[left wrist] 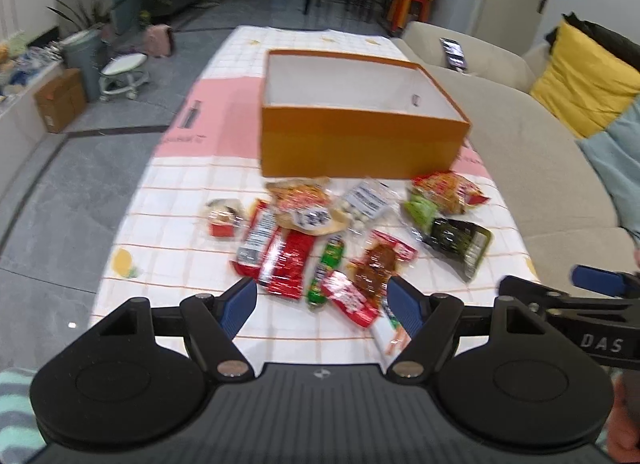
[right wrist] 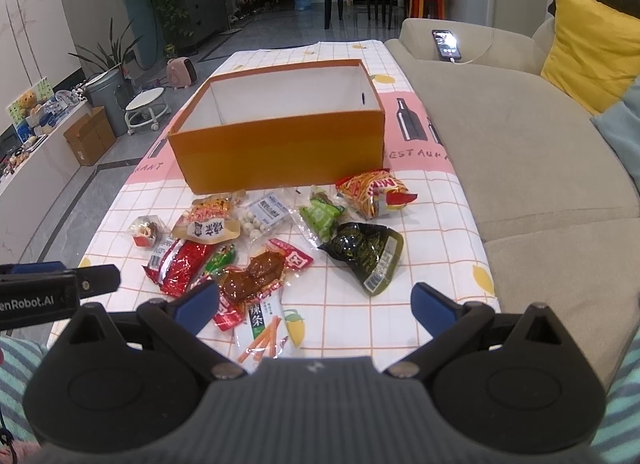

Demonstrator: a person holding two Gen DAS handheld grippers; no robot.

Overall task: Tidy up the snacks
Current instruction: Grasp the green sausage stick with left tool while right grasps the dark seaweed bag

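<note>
Open orange box (right wrist: 280,159), white inside, snack packets (right wrist: 256,272) scattered just before it

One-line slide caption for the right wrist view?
Open right gripper hovers over scattered snack packets in front of an empty orange box on the checked tablecloth.

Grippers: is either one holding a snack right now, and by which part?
Neither. The left gripper and right gripper are both open and empty above the snack packets; the orange box has nothing in it.

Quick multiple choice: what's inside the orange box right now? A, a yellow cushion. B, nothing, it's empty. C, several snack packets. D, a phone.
B: the orange box shows only bare white walls and floor, while the snack packets all lie on the tablecloth in front of it.
</note>
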